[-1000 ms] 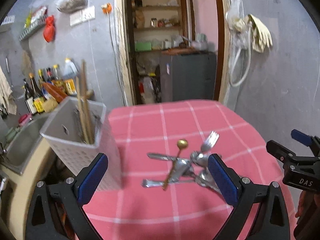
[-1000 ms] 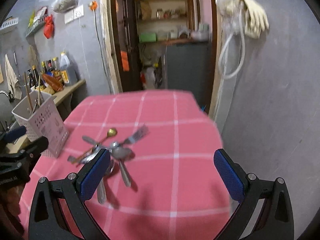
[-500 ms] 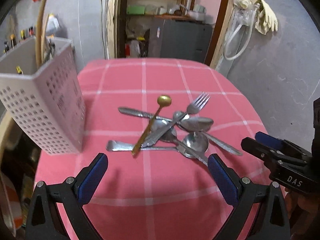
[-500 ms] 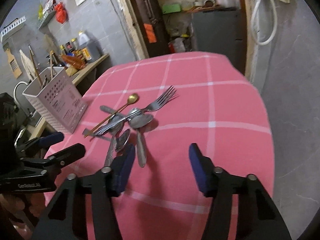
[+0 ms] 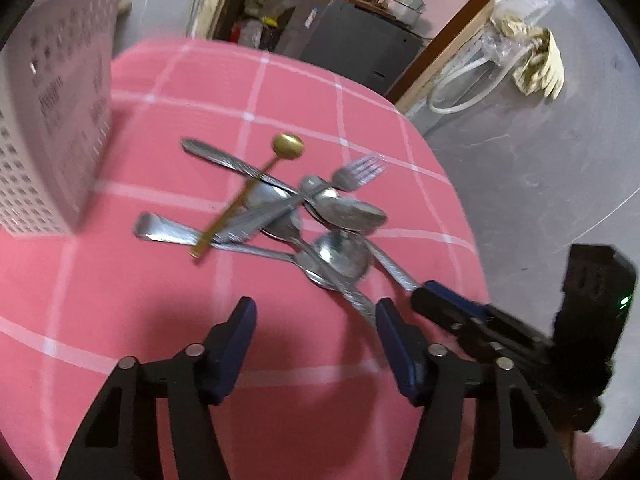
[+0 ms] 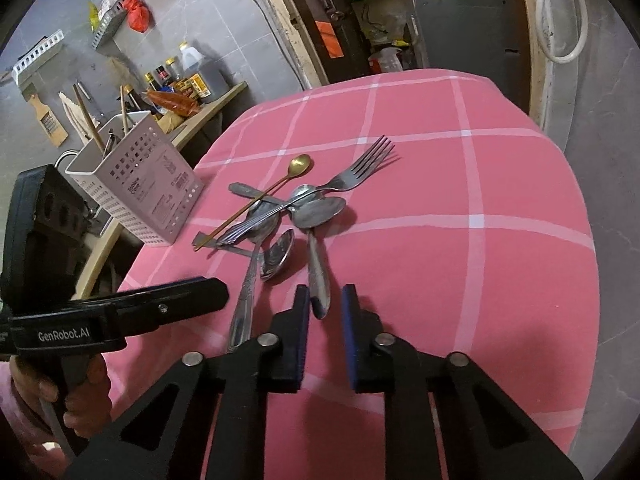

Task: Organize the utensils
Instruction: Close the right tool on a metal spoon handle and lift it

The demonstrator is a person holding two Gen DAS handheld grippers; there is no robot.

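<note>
Both claws are sitting lower and closer to the utensil pile (image 6: 288,216) on the pink counter (image 6: 460,184) than before, the left claw (image 5: 312,320) closing to half-spread and empty, the right claw (image 6: 326,300) narrowing around a spoon handle (image 6: 318,276), not visibly pinching.

The table (image 6: 500,184) had a pink cloth with a white check over it, edges rounding off on the far side. Sitting on it was a white perforated utensil caddy (image 6: 156,196) at the left edge, plus a messy pile of cutlery in the middle: a fork (image 6: 356,168), a skinny gold spoon (image 6: 280,184) and several steel spoons (image 6: 316,216) all crossed over each other.
</note>
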